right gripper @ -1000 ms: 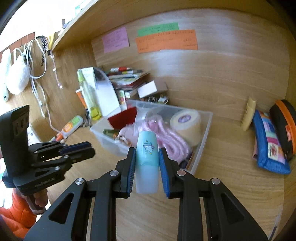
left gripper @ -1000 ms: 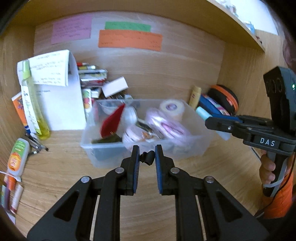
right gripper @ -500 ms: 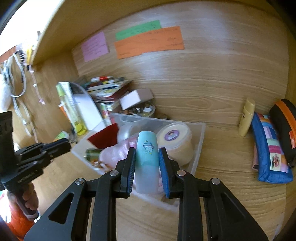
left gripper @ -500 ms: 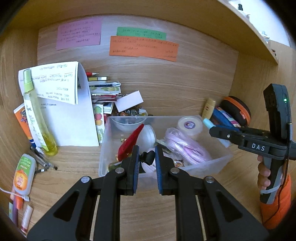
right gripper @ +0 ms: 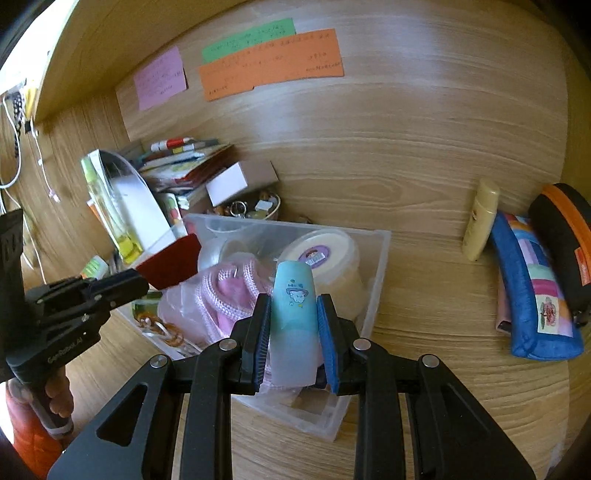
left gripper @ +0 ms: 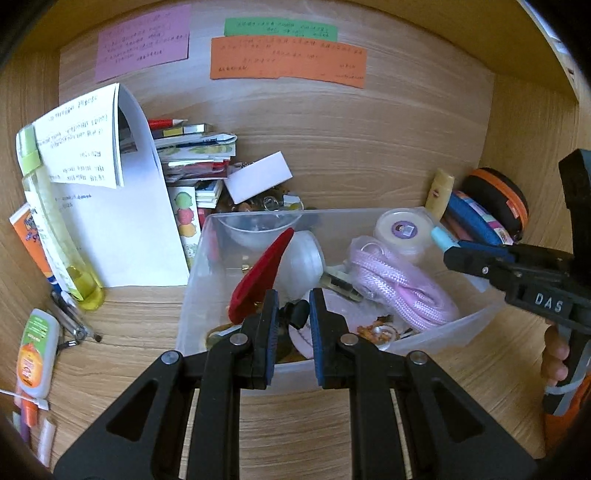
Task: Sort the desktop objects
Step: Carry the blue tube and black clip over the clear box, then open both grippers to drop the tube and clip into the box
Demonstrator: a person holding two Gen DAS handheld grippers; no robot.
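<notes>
A wooden desk alcove holds the scene, its back panel carrying a pink note (left gripper: 143,40), a green note (left gripper: 280,28) and an orange note (left gripper: 288,62).

The left gripper (left gripper: 291,321) is clamped on a small black object (left gripper: 295,314) whose shape cannot be made out, and it hangs over the near edge of a clear plastic bin (left gripper: 443,339) on the desk. The right gripper (right gripper: 293,325) is clamped on a pale blue tube (right gripper: 294,314) with a cartoon print, held upright over the bin's near right part; in the left wrist view that tube's tip shows at the bin's right rim.

Inside the bin lie a pink coiled cord (left gripper: 402,284), a red felt piece (left gripper: 258,277), a round white tub (left gripper: 404,230) and a clear bowl (left gripper: 255,229).

Left of the bin stand a folded white paper (left gripper: 122,229) and a yellow spray bottle (left gripper: 55,229), with a stack of booklets (left gripper: 195,155) behind. To the right lean a cream tube (right gripper: 480,218), a blue patchwork pouch (right gripper: 528,295) and a black case with an orange zip (right gripper: 565,236).
</notes>
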